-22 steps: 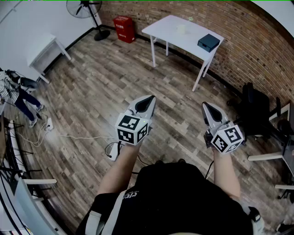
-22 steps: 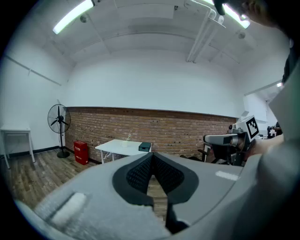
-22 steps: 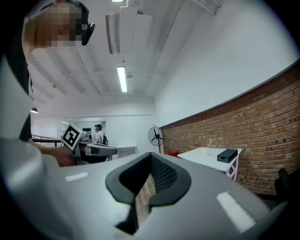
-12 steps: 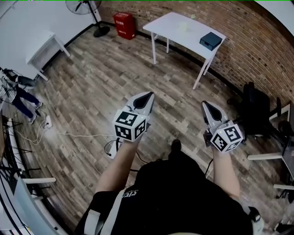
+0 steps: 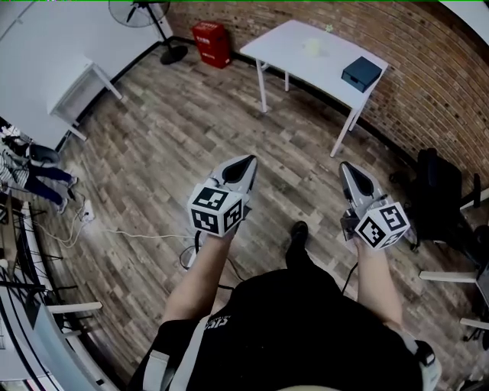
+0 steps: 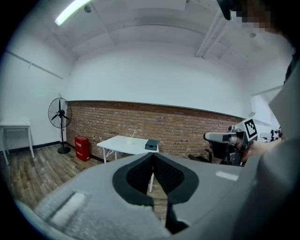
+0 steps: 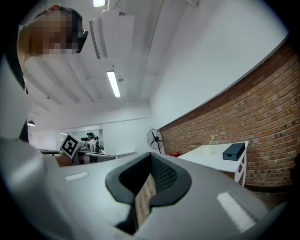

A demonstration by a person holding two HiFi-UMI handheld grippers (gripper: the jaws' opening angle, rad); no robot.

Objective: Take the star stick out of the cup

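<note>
A white table (image 5: 298,61) stands far ahead by the brick wall. On it is a pale cup (image 5: 312,46) with a thin stick rising from it; the cup (image 6: 132,137) and stick (image 7: 212,139) are too small to make out a star. My left gripper (image 5: 246,162) and right gripper (image 5: 348,168) are held at waist height over the wooden floor, well short of the table. Both are shut with nothing between the jaws. The left gripper (image 6: 153,155) and the right gripper (image 7: 151,155) both point toward the table.
A dark box (image 5: 361,73) lies on the table's right end. A red crate (image 5: 212,40) and a standing fan (image 5: 145,17) are at the back left, with a small white table (image 5: 76,88) further left. Black chairs (image 5: 439,198) stand at right; cables (image 5: 114,233) cross the floor.
The person has stepped forward, one foot now showing ahead of the body. The table has shifted slightly right in the head view. Both grippers stay shut at the same height.
</note>
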